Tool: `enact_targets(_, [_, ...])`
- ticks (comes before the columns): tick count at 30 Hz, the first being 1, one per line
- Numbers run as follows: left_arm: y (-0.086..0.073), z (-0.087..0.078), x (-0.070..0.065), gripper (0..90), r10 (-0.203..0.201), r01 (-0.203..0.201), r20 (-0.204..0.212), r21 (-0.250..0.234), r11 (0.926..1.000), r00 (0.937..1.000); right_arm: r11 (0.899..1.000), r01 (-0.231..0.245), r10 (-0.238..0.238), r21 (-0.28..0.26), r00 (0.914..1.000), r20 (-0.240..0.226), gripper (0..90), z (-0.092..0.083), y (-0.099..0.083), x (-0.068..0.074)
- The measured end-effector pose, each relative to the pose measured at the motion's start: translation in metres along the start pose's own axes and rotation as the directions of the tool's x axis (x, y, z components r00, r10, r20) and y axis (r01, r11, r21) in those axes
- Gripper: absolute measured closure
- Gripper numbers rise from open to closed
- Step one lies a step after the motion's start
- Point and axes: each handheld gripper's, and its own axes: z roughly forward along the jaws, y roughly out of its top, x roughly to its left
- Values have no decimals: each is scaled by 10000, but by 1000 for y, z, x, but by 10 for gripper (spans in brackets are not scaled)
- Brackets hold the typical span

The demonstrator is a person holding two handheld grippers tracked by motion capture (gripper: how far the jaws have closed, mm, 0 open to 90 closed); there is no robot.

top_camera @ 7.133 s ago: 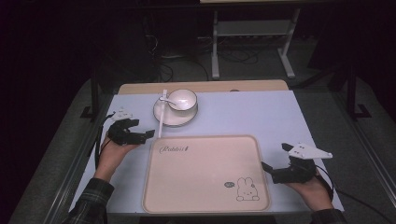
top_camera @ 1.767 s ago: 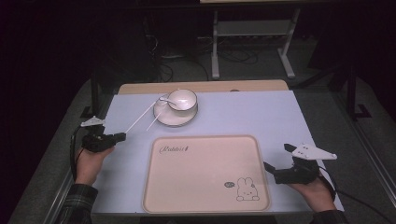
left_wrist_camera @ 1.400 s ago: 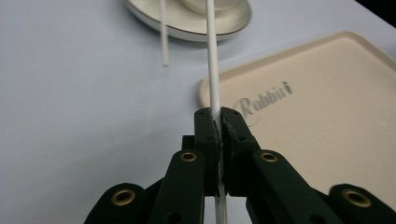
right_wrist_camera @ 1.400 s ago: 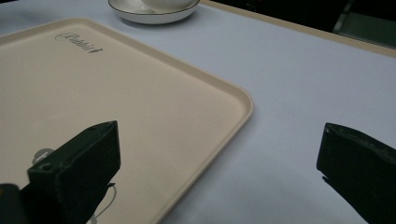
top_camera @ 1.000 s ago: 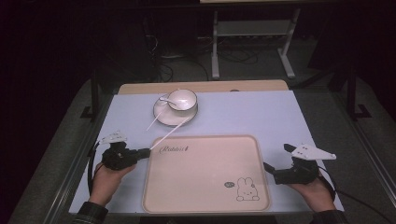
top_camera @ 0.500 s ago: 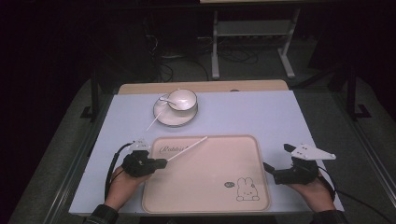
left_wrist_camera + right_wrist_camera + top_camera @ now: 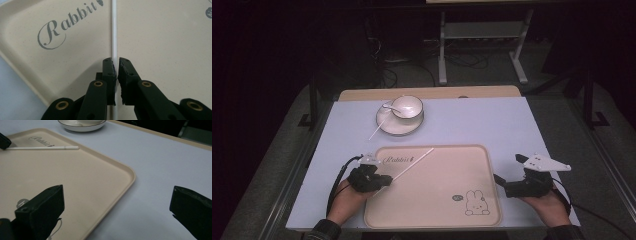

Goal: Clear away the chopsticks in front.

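Note:
A beige tray point(image 7: 437, 200) printed "Rabbit" and a bunny lies at the near middle of the table. My left gripper point(image 7: 384, 181) sits low at the tray's left edge. Its pads point(image 7: 116, 60) pinch the near end of a white chopstick point(image 7: 114, 30). The jaws have just been opening slightly, with the stick still between them. The chopstick point(image 7: 412, 162) slants up and right across the tray, and its far tip rests near the lettering. My right gripper point(image 7: 507, 170) rests beside the tray's right edge, jaws point(image 7: 117, 192) wide open around nothing.
At the far middle a white bowl point(image 7: 408, 106) with a spoon point(image 7: 388, 106) stands on a saucer point(image 7: 399, 127). A second white chopstick point(image 7: 376, 132) leans off the saucer's left rim onto the pale blue tabletop point(image 7: 492, 125). A metal stand point(image 7: 482, 35) is beyond the table.
My left gripper has carried the chopstick right and toward the near edge, lowering it onto the tray's left part. The right gripper has stayed still.

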Motion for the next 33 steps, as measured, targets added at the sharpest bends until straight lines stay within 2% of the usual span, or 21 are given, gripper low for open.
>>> enact_targets(7, [0,0,0,809,4,-4,-30,65,10000,10000,10000,2,-2,-2,10000,-1,0,0,0,0])
enact_targets(9, [1,-2,0,776,-14,14,10,-24,10000,10000,10000,12,-12,-5,10000,0,0,0,0,0])
enact_targets(11, [5,-7,4,686,-156,155,-4,-212,9997,9999,10000,10,-10,0,10000,1,0,0,0,1])
enact_targets(14, [12,-12,11,458,-229,230,25,-330,9992,9997,10000,-6,6,-5,10000,7,0,0,0,1])
enact_targets(17, [21,-15,20,284,-370,361,-189,-441,9984,9991,10000,-12,12,-15,10000,1,0,0,0,1])
enact_targets(18, [24,-16,24,236,-383,369,-288,-468,9982,9989,10000,-5,5,-24,10000,-6,0,0,1,1])
enact_targets(21, [34,-19,33,166,-415,391,-448,-529,9978,9981,10000,-17,17,-41,10000,-4,0,0,1,0])
enact_targets(27, [58,-21,53,135,-215,162,-728,-723,9973,9971,10000,-56,56,-22,10000,-14,0,-1,0,0])
enact_targets(30, [71,-18,62,134,-66,-25,-1002,-906,9959,9949,10000,-87,87,-39,10000,-16,0,-1,0,0])
enact_targets(33, [84,-14,75,134,-186,75,-1171,-944,9955,9930,9999,-120,120,-53,9999,-7,0,-1,0,-1])
